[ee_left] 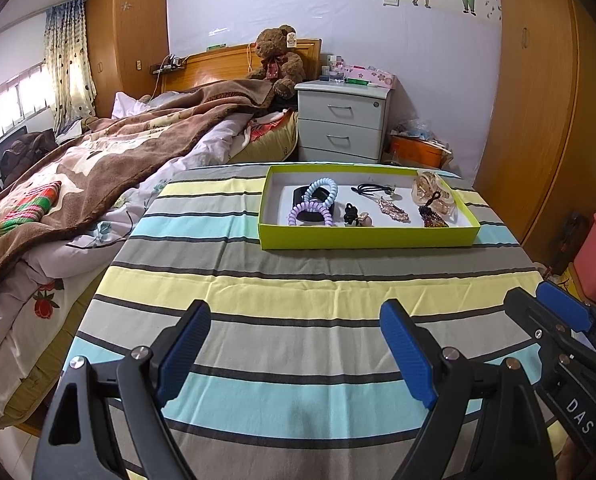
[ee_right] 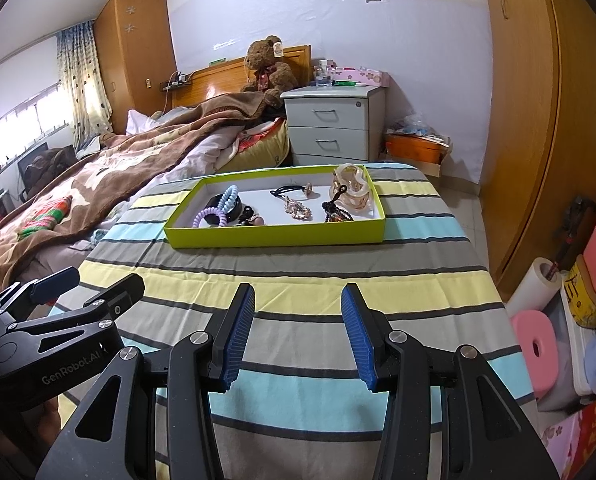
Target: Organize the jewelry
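A lime-green tray [ee_left: 369, 238] [ee_right: 276, 236] rests on the far part of a striped cloth. Inside lie a lilac coil hair tie [ee_left: 309, 214] [ee_right: 212, 216], a pale blue coil tie [ee_left: 321, 190] [ee_right: 228, 195], a black bangle [ee_left: 299, 196], black hair elastics [ee_left: 371, 189] [ee_right: 288, 190], a gold leaf clip [ee_left: 393, 209] [ee_right: 298, 209], a dark beaded piece [ee_left: 433, 216] [ee_right: 337, 214] and a clear amber claw clip [ee_left: 433, 192] [ee_right: 351, 186]. My left gripper [ee_left: 296, 354] hovers open over the near cloth, nothing between its blue pads. My right gripper [ee_right: 298, 332] is open too, also well short of the tray.
The striped cloth [ee_left: 298, 300] covers a table. A bed with a brown blanket [ee_left: 98, 168] lies left, a white nightstand [ee_left: 341, 124] behind the tray, a wooden wardrobe [ee_left: 545, 120] right. Pink stool [ee_right: 537, 346] and boxes crowd the floor at right.
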